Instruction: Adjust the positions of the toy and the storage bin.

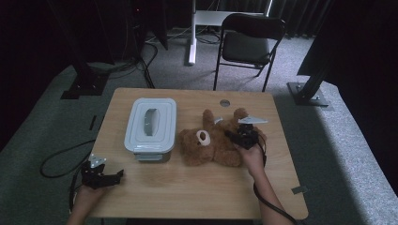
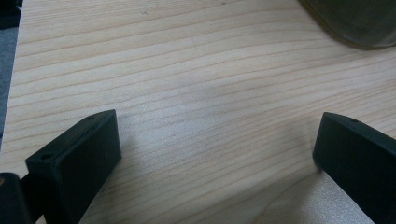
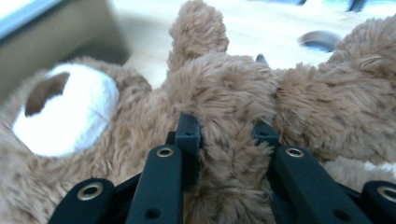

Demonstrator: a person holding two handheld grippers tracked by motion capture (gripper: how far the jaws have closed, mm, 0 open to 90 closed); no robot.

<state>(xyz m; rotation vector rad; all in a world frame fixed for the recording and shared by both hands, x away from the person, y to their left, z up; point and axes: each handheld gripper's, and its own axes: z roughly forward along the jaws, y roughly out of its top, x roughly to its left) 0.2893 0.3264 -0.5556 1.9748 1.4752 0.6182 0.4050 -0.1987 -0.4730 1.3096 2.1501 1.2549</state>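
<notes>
Brown fur bunches up between the jaws of the right tool (image 1: 245, 136) — it is pinching the bear (image 1: 211, 140) in the plush of its body, and the right gripper view shows the pile squeezed into a ridge at the right tool (image 3: 227, 135), jaws pressed in on both sides. No earlier look to compare, so just the grip as it stands: pads buried in fur, bear caught.

The bear lies on its back on the table (image 1: 187, 187), right of centre, its white muzzle (image 1: 203, 136) facing up and its limbs spread toward the far edge. From the right gripper view the muzzle (image 3: 65, 116) sits off to the left, an arm sticking up behind the pinched fur.

Just left of the bear, close beside it, sits the grey box (image 1: 150, 124) with its lid on.

Over at the near left corner, the left tool (image 1: 112, 176) rests low over the table, well apart from box and bear. Its jaws are spread wide, with bare wood grain between them in the left gripper view, where the left tool (image 2: 215, 140) holds nothing and a corner of the box (image 2: 359, 23) peeks in at the top right.
</notes>
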